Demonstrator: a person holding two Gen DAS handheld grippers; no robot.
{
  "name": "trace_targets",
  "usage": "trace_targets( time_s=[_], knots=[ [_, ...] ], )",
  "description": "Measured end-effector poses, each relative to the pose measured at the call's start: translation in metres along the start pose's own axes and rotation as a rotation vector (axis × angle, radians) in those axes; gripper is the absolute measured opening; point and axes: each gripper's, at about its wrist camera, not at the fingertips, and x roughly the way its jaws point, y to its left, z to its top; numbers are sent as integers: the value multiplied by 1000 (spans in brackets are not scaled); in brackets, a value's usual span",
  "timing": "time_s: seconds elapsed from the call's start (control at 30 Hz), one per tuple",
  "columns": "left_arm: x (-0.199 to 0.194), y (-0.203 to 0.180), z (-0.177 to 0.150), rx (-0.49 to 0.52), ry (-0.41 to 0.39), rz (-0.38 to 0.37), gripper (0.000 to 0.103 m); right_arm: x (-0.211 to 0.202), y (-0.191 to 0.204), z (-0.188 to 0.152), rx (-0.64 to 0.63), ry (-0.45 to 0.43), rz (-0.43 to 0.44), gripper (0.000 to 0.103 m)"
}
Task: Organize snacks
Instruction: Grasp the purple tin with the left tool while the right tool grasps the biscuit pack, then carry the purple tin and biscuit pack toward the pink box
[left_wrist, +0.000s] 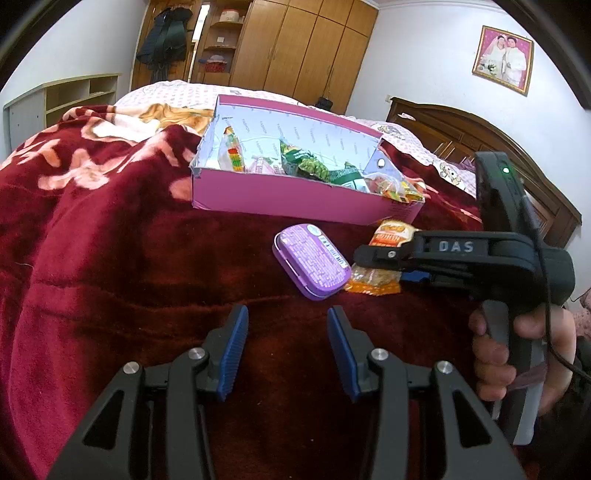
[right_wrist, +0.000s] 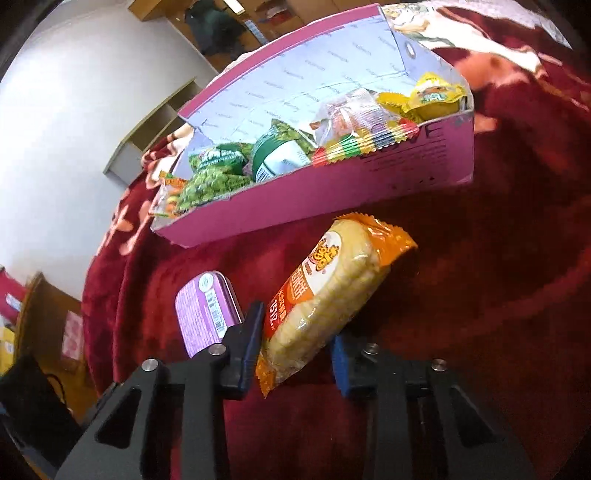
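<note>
Right gripper (right_wrist: 295, 354) pinches the orange corn packet (right_wrist: 332, 291) between its pads (purple tin (right_wrist: 205, 314) beside); left gripper (left_wrist: 286, 350) spread, empty

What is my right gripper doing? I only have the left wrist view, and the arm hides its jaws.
Observer: The right gripper has its jaws around an orange corn snack packet.
Operator: Anything printed on the pink box front?
Observer: Yes, dark lettering runs along the pink box wall.
Operator: What sits in the box end nearest that lettering?
Observer: A yellow wrapped snack sits there.
</note>
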Motion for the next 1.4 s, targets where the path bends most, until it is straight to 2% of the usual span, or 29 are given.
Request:
trace_targets(
  time_s=[0.1,0.17,0.27,0.3,0.37,0.4,0.47,0.53,0.6,0.67,0.8,0.87,0.93,1.03,1.1,1.13,1.17,1.2,1.27,1.33,1.4],
  knots=[
    [-1,-2,3,12,1,9,46,-10,-7,-2,-17,12,14,29],
    [-3,-7,10,33,-12,13,46,-19,-6,-5,-103,62,18,29],
    [-2,-21,24,88,-22,11,47,-33,-3,-14,-244,75,-18,29],
    [2,-27,29,100,-17,30,47,-36,-3,-17,-268,65,-24,29],
    [16,-37,39,108,11,65,55,-39,-8,-21,-294,38,-31,33],
    [28,-44,44,123,57,85,60,-38,-11,-22,-289,32,-29,33],
    [51,-56,48,173,133,154,60,-37,-14,-24,-263,12,-29,33],
    [68,-65,49,232,169,253,60,-43,-13,-25,-250,-54,-104,33],
    [81,-67,45,251,192,306,60,-50,-13,-27,-243,-111,-166,34],
    [81,-63,43,236,185,294,60,-52,-15,-27,-232,-129,-175,37],
    [71,-47,44,151,145,217,56,-52,-20,-24,-211,-120,-155,38],
    [59,-37,44,101,103,155,54,-55,-24,-23,-196,-122,-140,38],
    [46,-30,43,62,73,108,54,-55,-30,-19,-135,-130,-83,38],
    [31,-23,33,35,83,74,54,-59,-43,-14,-92,-120,45,35],
    [28,-26,24,33,99,74,54,-52,-35,-14,-151,-58,144,32],
    [28,-28,21,41,103,81,54,-44,-21,-18,-231,13,213,32],
    [27,-30,19,53,100,87,54,-40,-11,-23,-288,45,241,32],
    [27,-33,17,69,96,92,54,-36,3,-30,-361,71,244,32],
    [27,-38,15,95,91,99,54,-32,19,-38,-446,71,149,32],
    [30,-39,12,105,98,107,54,-29,20,-40,-450,59,57,34],
    [32,-38,11,103,99,104,54,-30,15,-37,-412,44,42,34]
  ],
)
